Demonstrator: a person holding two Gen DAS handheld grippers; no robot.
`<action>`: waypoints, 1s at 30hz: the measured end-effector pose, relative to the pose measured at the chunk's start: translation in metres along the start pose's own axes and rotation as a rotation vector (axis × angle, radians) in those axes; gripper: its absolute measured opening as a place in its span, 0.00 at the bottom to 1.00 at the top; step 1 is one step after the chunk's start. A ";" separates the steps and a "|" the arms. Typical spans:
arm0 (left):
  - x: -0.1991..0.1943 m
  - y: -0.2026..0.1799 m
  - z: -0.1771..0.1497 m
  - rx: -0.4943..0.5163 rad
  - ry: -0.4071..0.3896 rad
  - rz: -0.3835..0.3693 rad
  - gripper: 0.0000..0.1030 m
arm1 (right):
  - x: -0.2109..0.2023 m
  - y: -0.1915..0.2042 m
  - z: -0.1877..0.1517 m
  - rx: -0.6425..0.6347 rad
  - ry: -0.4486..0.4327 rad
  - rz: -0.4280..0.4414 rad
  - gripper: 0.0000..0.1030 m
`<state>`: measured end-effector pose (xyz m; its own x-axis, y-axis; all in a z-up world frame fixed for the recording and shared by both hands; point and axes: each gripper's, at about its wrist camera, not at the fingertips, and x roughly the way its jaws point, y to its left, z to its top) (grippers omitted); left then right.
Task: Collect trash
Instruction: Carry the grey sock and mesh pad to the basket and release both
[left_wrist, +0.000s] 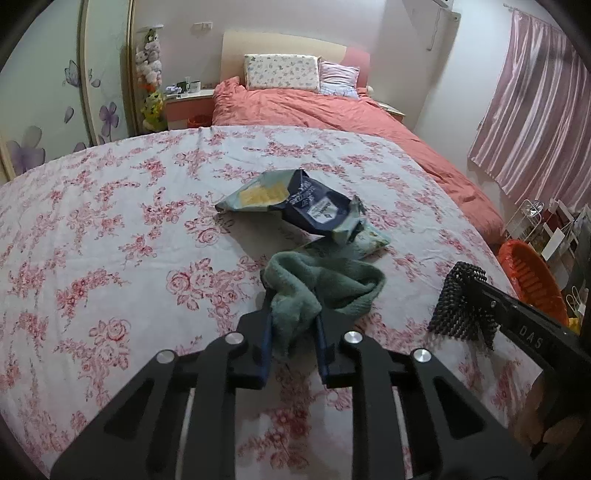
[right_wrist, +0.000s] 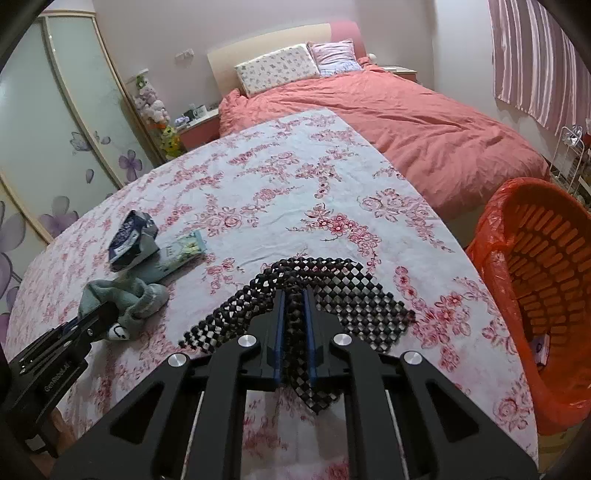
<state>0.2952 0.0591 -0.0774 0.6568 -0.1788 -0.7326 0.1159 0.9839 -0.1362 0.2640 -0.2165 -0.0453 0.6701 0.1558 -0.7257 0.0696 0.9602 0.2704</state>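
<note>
Trash: you had two wrappers, a crumpled dark-blue bag (left_wrist: 314, 206) and a flat pale packet (right_wrist: 181, 254), lying together mid-surface (left_wrist: 110, 229).
Left gripper (left_wrist: 293, 325): your jaws were clamped on a green sock (left_wrist: 325, 280), just in front of the wrappers.
Right gripper (right_wrist: 294, 314): your jaws were closed on a black mesh mat (right_wrist: 362, 295), pinched near its middle fold.
Handling: both wrappers looked light, thin and crinkly, likely slippery; you would best pinch a crumpled edge.
Bin: one orange basket (right_wrist: 535, 266), lined with a bag, stood beside the surface on your right.
Count: two wrappers, one sock, one mat, one basket.
</note>
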 end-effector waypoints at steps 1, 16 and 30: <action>-0.003 -0.001 0.000 -0.005 -0.004 -0.002 0.18 | -0.004 -0.001 0.000 0.006 -0.006 0.009 0.09; -0.063 -0.047 0.002 0.035 -0.100 -0.099 0.17 | -0.081 -0.039 0.005 0.081 -0.171 0.024 0.09; -0.063 -0.174 0.010 0.164 -0.099 -0.313 0.17 | -0.131 -0.132 0.011 0.233 -0.334 -0.126 0.09</action>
<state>0.2415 -0.1004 -0.0011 0.6385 -0.4782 -0.6030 0.4353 0.8705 -0.2295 0.1754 -0.3659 0.0215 0.8456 -0.0802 -0.5278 0.3059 0.8831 0.3558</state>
